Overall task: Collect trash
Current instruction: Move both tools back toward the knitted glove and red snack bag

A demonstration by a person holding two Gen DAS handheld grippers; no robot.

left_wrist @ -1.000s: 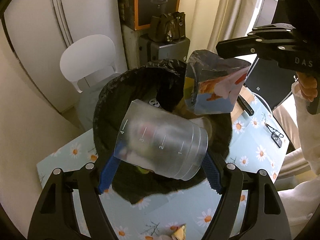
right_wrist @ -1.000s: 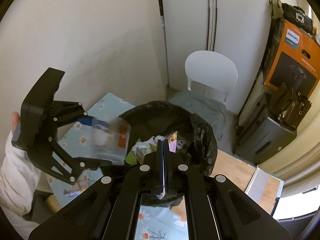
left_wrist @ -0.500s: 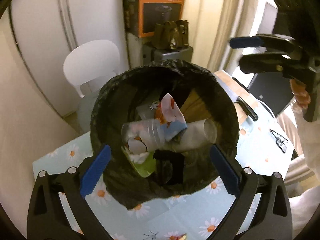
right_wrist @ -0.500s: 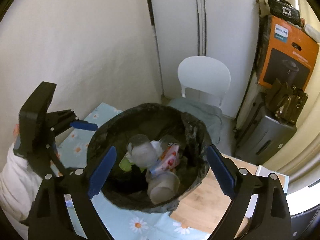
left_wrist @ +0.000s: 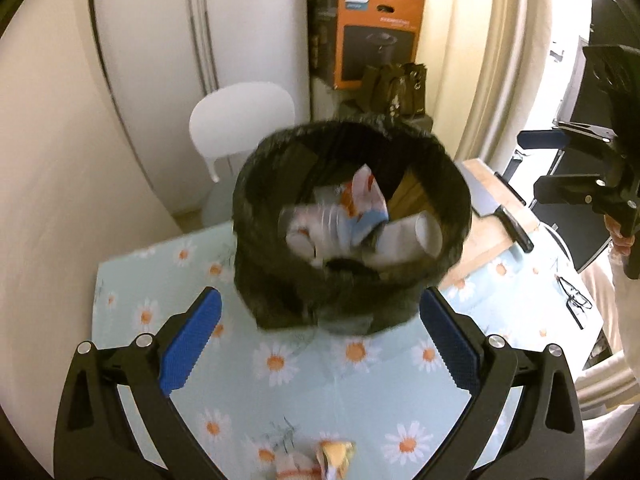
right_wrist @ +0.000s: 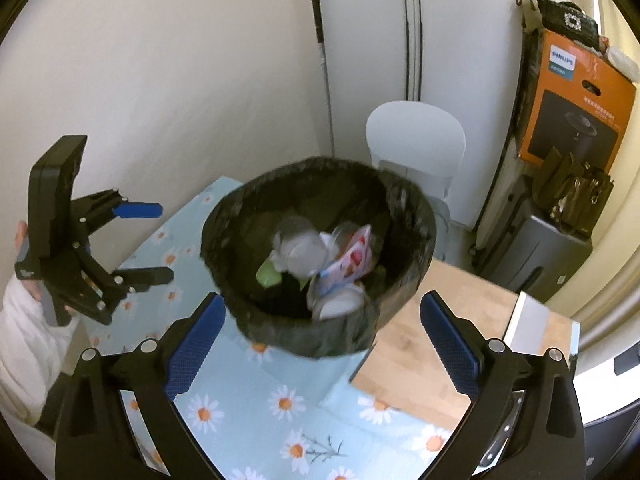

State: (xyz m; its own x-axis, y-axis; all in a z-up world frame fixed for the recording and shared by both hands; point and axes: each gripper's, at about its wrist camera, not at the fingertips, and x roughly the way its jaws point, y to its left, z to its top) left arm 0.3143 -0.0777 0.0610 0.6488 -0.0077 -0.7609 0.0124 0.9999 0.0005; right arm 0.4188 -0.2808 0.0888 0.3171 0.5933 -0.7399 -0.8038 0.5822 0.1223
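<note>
A black-bagged trash bin (left_wrist: 256,208) stands on the daisy tablecloth; it also shows in the right wrist view (right_wrist: 416,216). Inside lie a clear plastic cup (left_wrist: 308,220), a colourful wrapper (left_wrist: 366,196) and a paper cup (left_wrist: 416,236); the right wrist view shows the clear cup (right_wrist: 298,248) and wrapper (right_wrist: 356,258) too. My left gripper (left_wrist: 320,340) is open and empty, held back from the bin. My right gripper (right_wrist: 320,340) is open and empty, also above the table near the bin. A crumpled yellow-and-white scrap (left_wrist: 320,460) lies on the cloth below my left gripper.
A wooden cutting board (left_wrist: 488,224) with a knife (left_wrist: 500,208) lies right of the bin. Glasses (left_wrist: 574,300) rest near the table's right edge. A white chair (right_wrist: 416,136), a grey suitcase (right_wrist: 532,248) and an orange box (right_wrist: 576,100) stand behind the table.
Both grippers opened and dropped the clear cup and the wrapper into the bin, then pulled back and up away from it.
</note>
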